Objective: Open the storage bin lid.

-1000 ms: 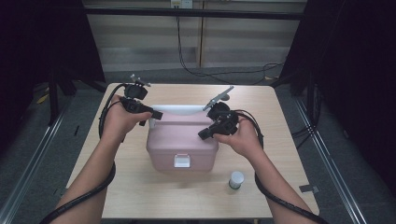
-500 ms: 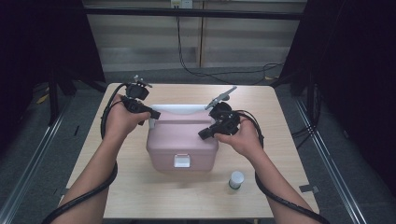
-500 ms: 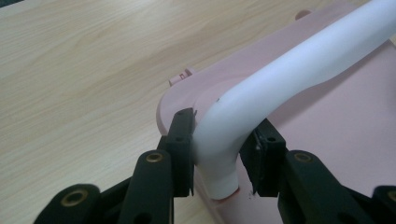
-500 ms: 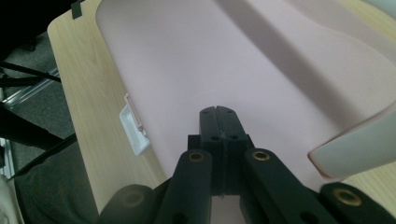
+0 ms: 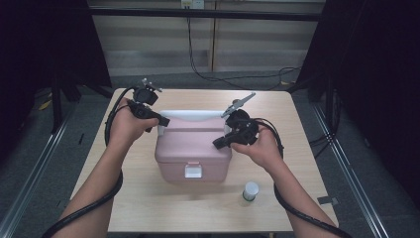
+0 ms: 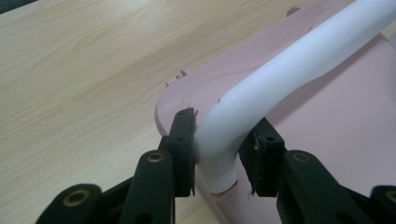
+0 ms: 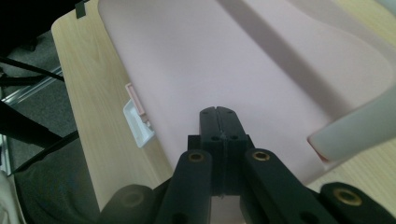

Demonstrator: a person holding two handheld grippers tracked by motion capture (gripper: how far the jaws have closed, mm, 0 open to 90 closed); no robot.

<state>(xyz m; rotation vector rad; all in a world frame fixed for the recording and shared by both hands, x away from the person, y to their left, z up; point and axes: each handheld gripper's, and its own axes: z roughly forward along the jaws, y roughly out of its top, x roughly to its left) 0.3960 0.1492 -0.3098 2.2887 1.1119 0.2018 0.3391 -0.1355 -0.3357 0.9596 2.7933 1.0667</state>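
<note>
Zero legible writing: pink box [image 5: 192, 146], white handle [image 6: 280, 79], small bottle [image 5: 250, 191].

A pale pink plastic box [image 5: 190, 148] sits at the middle of the counter [image 5: 148, 208], upright, with its lid shut. It has rounded corners and a smooth, flat top. A small white latch [image 5: 192, 171] is on its near face, centred and pressed flat against the wall. A thick white handle [image 5: 185, 115] runs left to right along the far edge of the lid, lying low, its ends curving down into the lid's corners. The handle's left end [image 6: 219, 149] sits between the pads of the left hand-held gripper [image 6: 217, 158], which touch it on both sides.
</note>
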